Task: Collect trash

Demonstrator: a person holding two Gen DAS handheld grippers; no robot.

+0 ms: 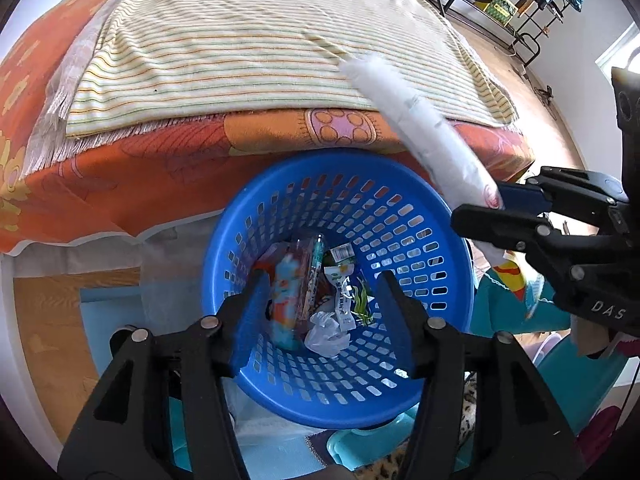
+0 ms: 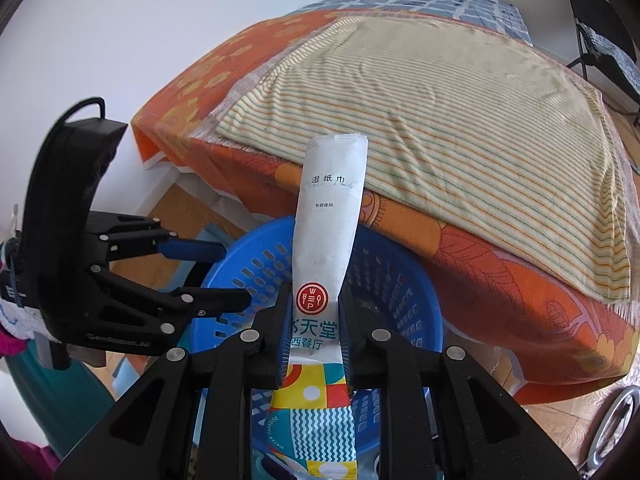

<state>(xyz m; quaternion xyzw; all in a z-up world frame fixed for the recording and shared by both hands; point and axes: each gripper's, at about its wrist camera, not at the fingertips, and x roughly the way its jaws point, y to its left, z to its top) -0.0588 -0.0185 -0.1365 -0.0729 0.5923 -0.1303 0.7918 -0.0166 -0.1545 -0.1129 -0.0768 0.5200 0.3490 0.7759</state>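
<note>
A blue perforated plastic basket (image 1: 424,240) stands below the bed's edge and holds several wrappers and a crumpled tissue (image 1: 326,334). My left gripper (image 1: 320,300) hangs open and empty over the basket's mouth. My right gripper (image 2: 314,328) is shut on a long white wet-wipe packet (image 2: 330,216) with a colourful lower end, held upright over the basket (image 2: 384,264). In the left wrist view the packet (image 1: 416,120) slants up from the right gripper (image 1: 496,208) at the basket's right rim. The left gripper (image 2: 228,272) shows open at the left of the right wrist view.
The bed (image 1: 120,168) with an orange patterned cover and a striped blanket (image 1: 248,40) lies just behind the basket. Wooden floor (image 1: 48,320) lies to the left. Teal items (image 1: 516,304) sit right of the basket. A dark rack (image 1: 520,8) stands far back.
</note>
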